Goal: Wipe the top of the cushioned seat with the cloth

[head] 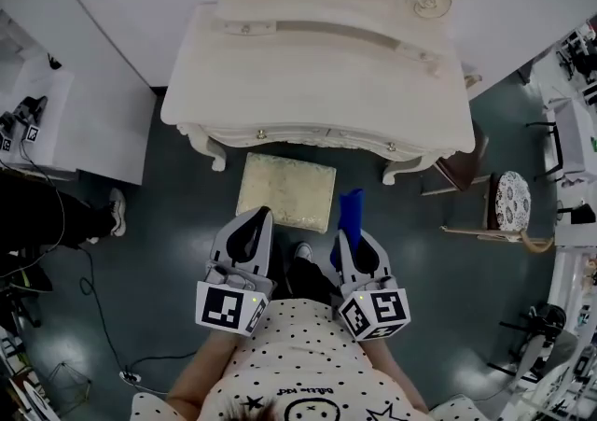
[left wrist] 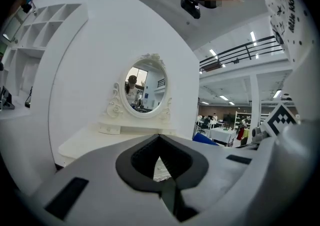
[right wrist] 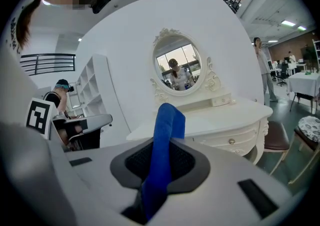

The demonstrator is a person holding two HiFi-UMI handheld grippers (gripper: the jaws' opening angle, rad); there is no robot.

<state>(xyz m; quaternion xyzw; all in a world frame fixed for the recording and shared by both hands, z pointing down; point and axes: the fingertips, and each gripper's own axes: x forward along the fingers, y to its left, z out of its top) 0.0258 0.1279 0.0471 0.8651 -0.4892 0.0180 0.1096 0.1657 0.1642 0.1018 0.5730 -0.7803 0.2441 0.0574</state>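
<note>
1. Plainly, the wiping had not begun: the right gripper [head: 347, 234] had its jaws clamped on the blue cloth [head: 351, 209], which stood up past the tips as a narrow folded strip, held in the air near the seat's right near corner.
2. The left gripper [head: 262, 215] hung near the seat's left near corner, jaws together on nothing.
3. The cushioned seat [head: 286, 190] stood on the floor [head: 177, 214], right in front of the dressing table [head: 317, 83]; whether its far edge sat under the table's overhang was hard to tell from above.
4. Likely slip: so little cloth showed that the hard jaw tips, not the fabric, could rub the cushion if the gripper came down flat.
5. A firm stroke might pull the strip out of the jaws.
6. With nothing steadying it, the seat could skate along the floor under a push.
7. Reaching the far edge risked knocking the table's front edge or a leg.
</note>
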